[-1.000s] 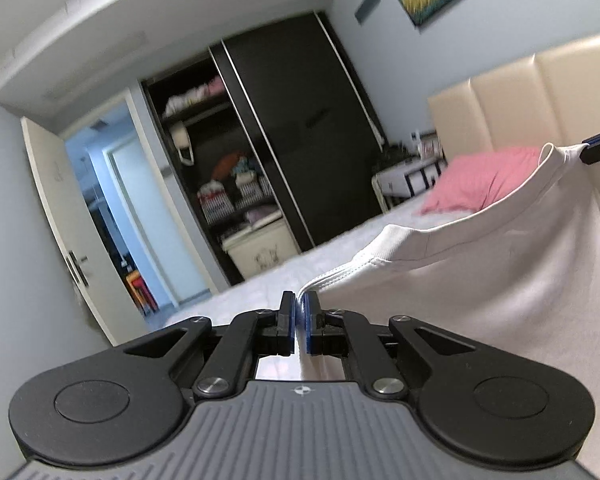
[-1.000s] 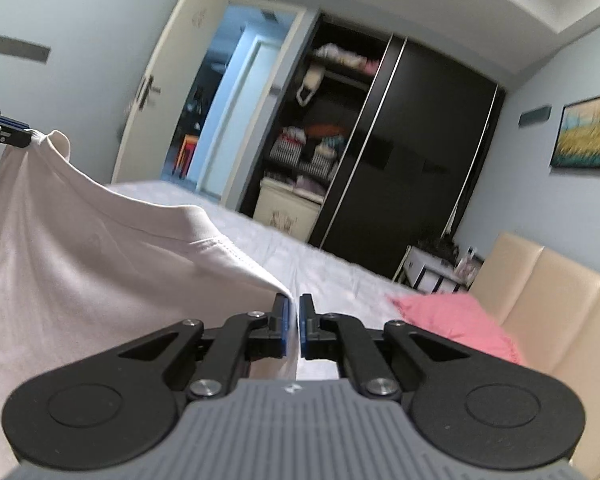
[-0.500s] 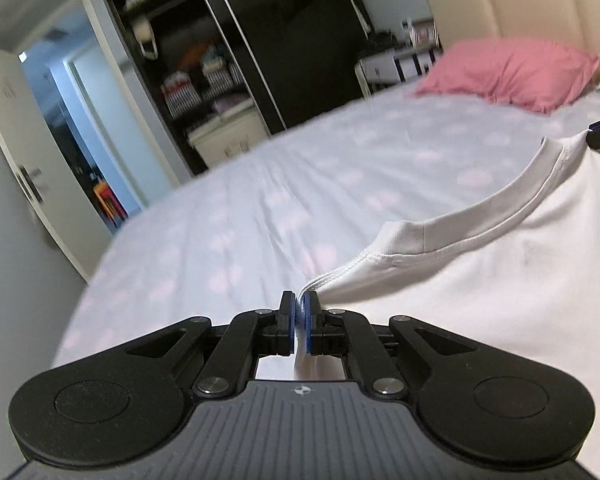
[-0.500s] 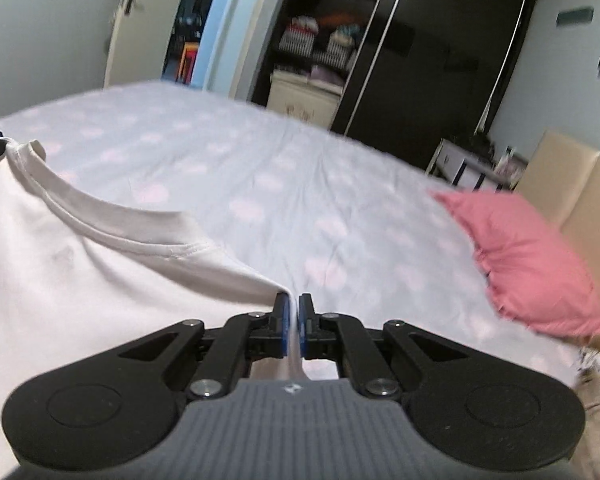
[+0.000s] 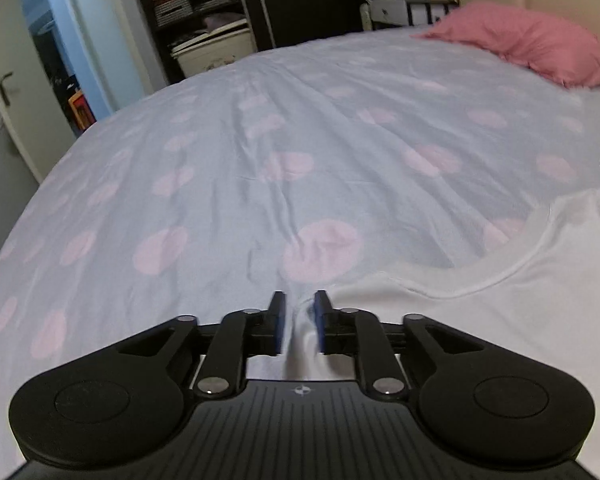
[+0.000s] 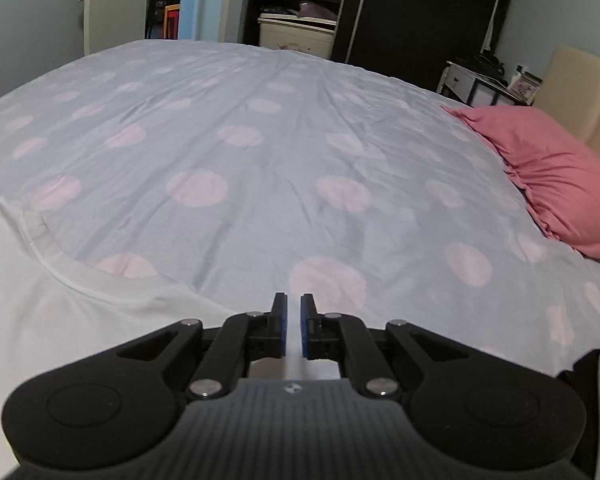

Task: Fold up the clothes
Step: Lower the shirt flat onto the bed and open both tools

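Lying flat on the bed, white t-shirt (image 5: 480, 320) spreads over the near part of the light-blue sheet with pink dots (image 5: 300, 140), neckline facing away from the cameras toward the far side of the bed. Left gripper (image 5: 299, 322) sits low over the shirt's left shoulder edge, jaws parted a small way; a ridge of white fabric stands up in the gap, blue pads (image 5: 320, 326) not pressed on it, so nothing looks gripped. Right gripper (image 6: 294, 326) is at the opposite shoulder, jaws also slightly apart, narrower gap than the left; shirt edge runs under the left finger, and the gap between the pads shows only pale cloth, cannot tell if shirt or sheet. In the right wrist view the t-shirt (image 6: 60, 320) fills the lower left, ribbed collar (image 6: 44, 236) curving up to the frame's left edge where a dark bit of the other gripper shows. In the left wrist view the collar (image 5: 512, 268) arcs to the right edge, a dark tip of the other gripper just beyond it. Pink pillow (image 6: 556, 176) lies at the head of the bed against a cream headboard (image 6: 580, 92). Far side: dark wardrobe (image 6: 416, 8) with open shelves of folded clothes, white storage box (image 6: 296, 34) at its foot, small bedside table (image 6: 476, 84), open door (image 5: 4, 92).
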